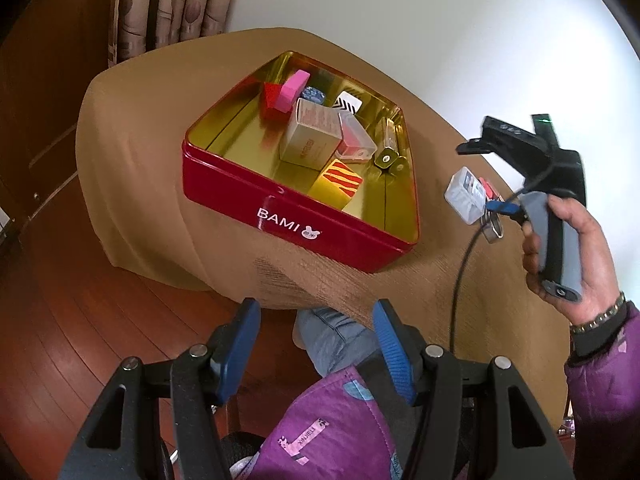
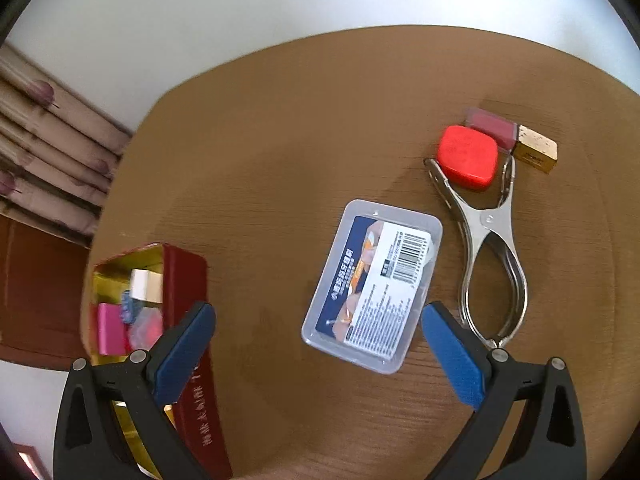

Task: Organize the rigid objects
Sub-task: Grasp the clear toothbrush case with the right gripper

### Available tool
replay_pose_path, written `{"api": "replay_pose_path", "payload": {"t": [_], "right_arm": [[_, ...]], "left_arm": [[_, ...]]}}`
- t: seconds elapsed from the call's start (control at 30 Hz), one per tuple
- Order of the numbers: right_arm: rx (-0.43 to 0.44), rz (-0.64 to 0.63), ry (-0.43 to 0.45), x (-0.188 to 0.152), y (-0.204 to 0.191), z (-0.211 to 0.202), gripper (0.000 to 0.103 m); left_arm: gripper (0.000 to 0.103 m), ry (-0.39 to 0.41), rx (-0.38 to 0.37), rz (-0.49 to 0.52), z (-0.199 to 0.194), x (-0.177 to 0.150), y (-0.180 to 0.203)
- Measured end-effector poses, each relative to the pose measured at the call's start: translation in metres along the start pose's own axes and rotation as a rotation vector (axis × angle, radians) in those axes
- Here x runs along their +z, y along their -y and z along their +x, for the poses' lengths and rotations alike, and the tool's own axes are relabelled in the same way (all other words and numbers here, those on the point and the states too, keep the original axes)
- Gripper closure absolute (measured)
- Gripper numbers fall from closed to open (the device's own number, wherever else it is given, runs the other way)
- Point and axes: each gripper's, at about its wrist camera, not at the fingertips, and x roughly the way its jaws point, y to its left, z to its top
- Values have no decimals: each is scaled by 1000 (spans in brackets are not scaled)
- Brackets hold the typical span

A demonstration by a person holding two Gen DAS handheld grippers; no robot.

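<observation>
A red BAMI tin with a gold inside stands on the tan-covered table and holds several items, among them a pink block, a beige carton and a yellow red-striped box. My left gripper hangs open and empty in front of the tin, over the table's near edge. My right gripper points steeply down, jaws wide open over a clear labelled plastic box lying flat; the pads do not press on it. The tin is at its left.
Right of the clear box lie a metal hole punch, a red rounded block and a dark red bottle with a gold cap. A person's hand holds the right gripper. Curtains and a wooden floor lie beyond.
</observation>
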Motion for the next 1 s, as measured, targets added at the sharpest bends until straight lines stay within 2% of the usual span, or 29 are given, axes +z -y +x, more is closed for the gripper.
{"api": "replay_pose_path", "payload": {"t": [0.1,0.13,0.17,0.2,0.23,0.5,0.67,0.83,1.0], "right_arm": [[44,51,-39,-1,0,16,2],[37,55,-45,-2,0,22,6],[43,65,-48,-2,1,26,14],[57,78,-57,-3,2,31,32],[48,74,-30,-4,1,29,36],[71,19,18,-4,0,19,38],[140,-26,48,-26,15,-17,38],[184,-25,49,-54,46,-51,38],[192,10,68,-74,99,-85,39]], "left_arm": [[43,-13,9,0,3,0,0],[43,-18,8,-5,4,0,-1],[43,-22,6,-11,5,0,-2],[43,-25,6,-19,5,0,-3],[43,-28,9,-27,6,0,-5],[43,-60,16,-52,12,-2,-10],[43,-67,26,-48,13,-3,-9],[43,-62,49,-30,14,-4,-3],[43,-29,69,33,12,-8,11]]}}
